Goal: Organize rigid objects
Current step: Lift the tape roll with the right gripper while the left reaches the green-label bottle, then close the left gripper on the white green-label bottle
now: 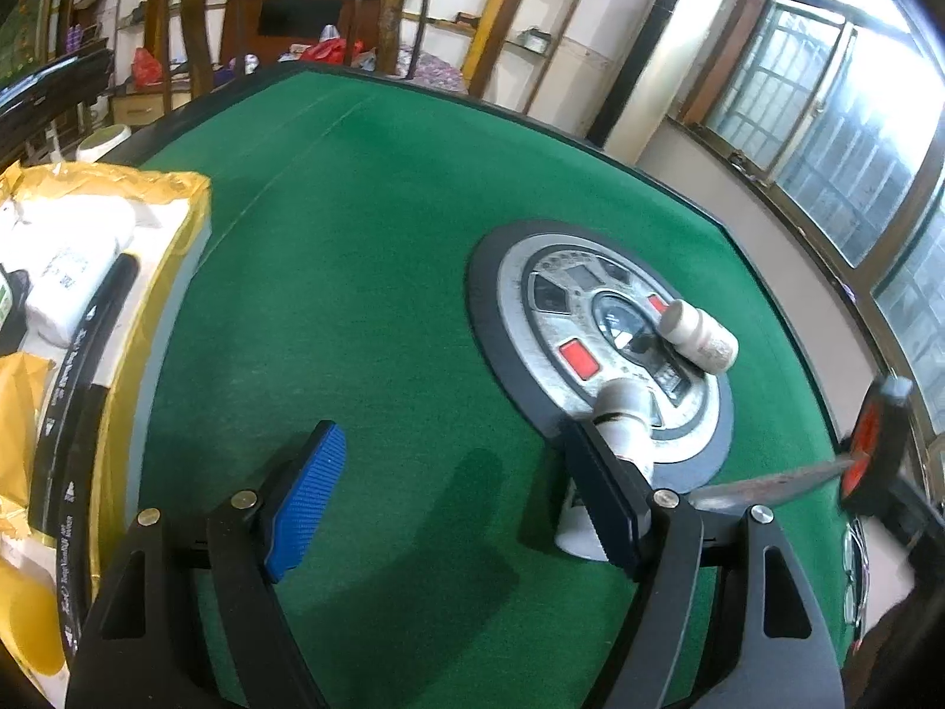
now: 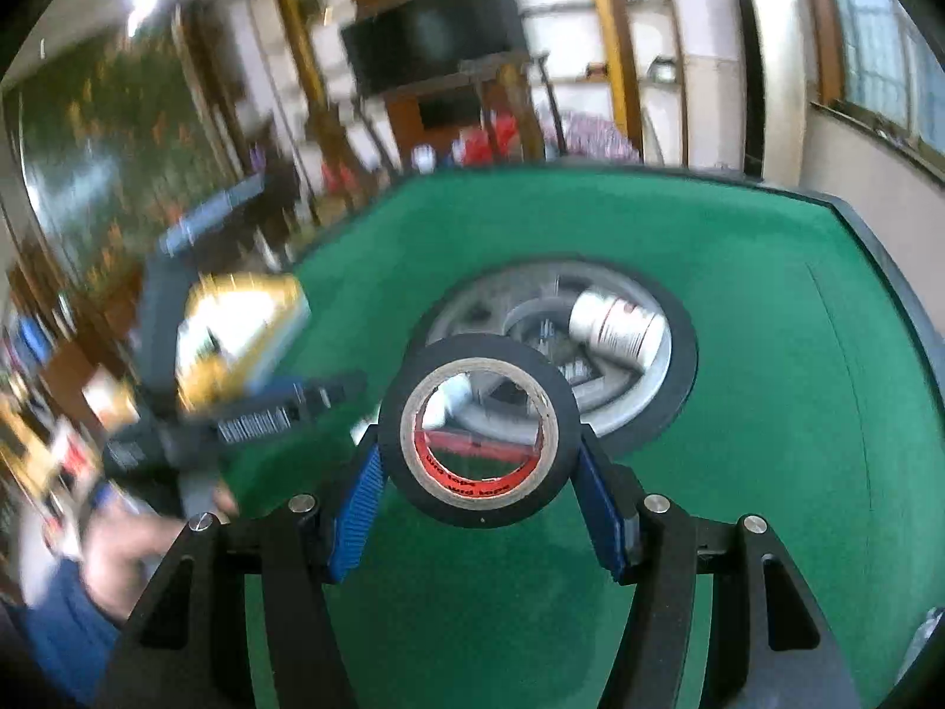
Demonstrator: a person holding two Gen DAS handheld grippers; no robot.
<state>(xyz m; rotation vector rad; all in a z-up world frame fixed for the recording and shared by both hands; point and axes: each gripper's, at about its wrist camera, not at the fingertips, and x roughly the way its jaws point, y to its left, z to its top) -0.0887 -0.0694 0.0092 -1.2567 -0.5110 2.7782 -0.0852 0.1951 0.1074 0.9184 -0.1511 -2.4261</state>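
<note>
My right gripper (image 2: 478,467) is shut on a roll of black tape (image 2: 479,434) with a tan core, held upright above the green table. My left gripper (image 1: 466,472) is open and empty over the green felt. A white pipe fitting (image 1: 623,419) lies just beyond its right finger, partly hidden by it. A small white bottle (image 1: 700,335) lies on its side on the round grey panel (image 1: 549,307) in the table's middle; it also shows in the right wrist view (image 2: 620,325).
A yellow-rimmed box (image 1: 177,224) with white packets and a black cable stands at the table's left edge. The left gripper's body (image 2: 248,413) shows blurred in the right wrist view. Chairs, shelves and windows surround the table.
</note>
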